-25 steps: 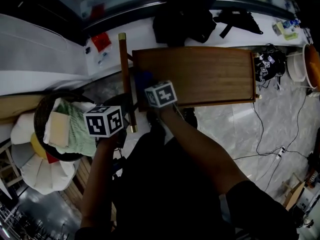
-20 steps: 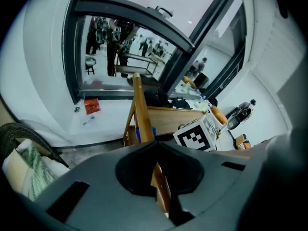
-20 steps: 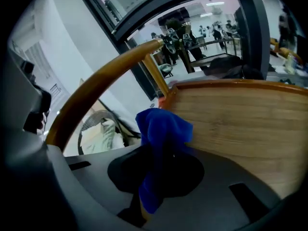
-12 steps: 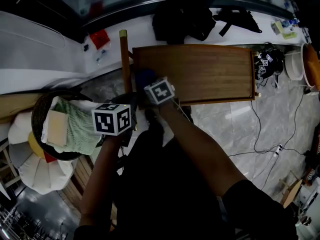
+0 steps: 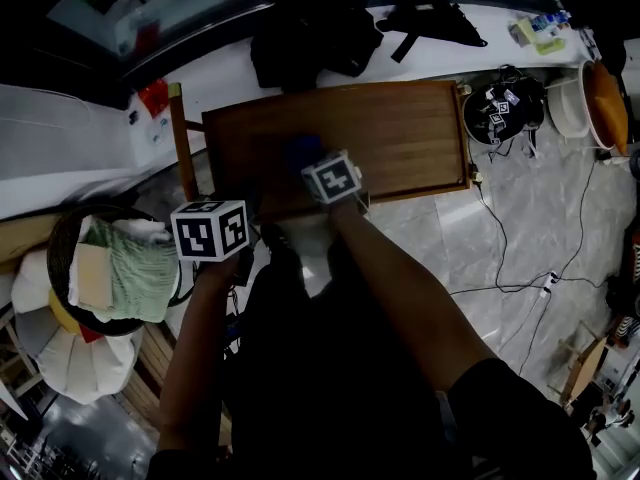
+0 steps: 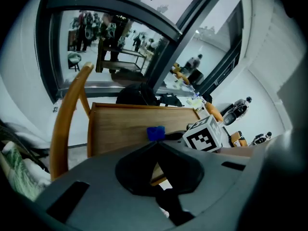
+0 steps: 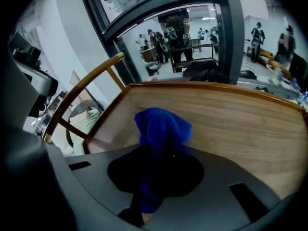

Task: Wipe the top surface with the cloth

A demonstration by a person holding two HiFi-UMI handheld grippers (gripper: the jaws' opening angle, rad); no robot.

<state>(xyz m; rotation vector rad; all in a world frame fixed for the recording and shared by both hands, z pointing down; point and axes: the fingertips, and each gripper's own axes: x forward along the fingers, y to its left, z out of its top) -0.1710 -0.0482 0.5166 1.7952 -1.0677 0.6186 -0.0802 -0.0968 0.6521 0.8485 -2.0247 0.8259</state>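
The blue cloth point(image 7: 161, 126), pinched in our right gripper point(image 5: 312, 163), now lies further in from the left end of the table point(image 5: 400, 128) than a second ago, so we judge the wipe under way; our left gripper point(image 6: 155, 150) hangs pressed together, empty, off the near edge

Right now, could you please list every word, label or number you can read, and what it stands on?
No text is readable.
The cube on the left claw and the cube on the right claw: square marker patterns, no letters.
The packets on the white counter: too small to read.
No print on the blue cloth.
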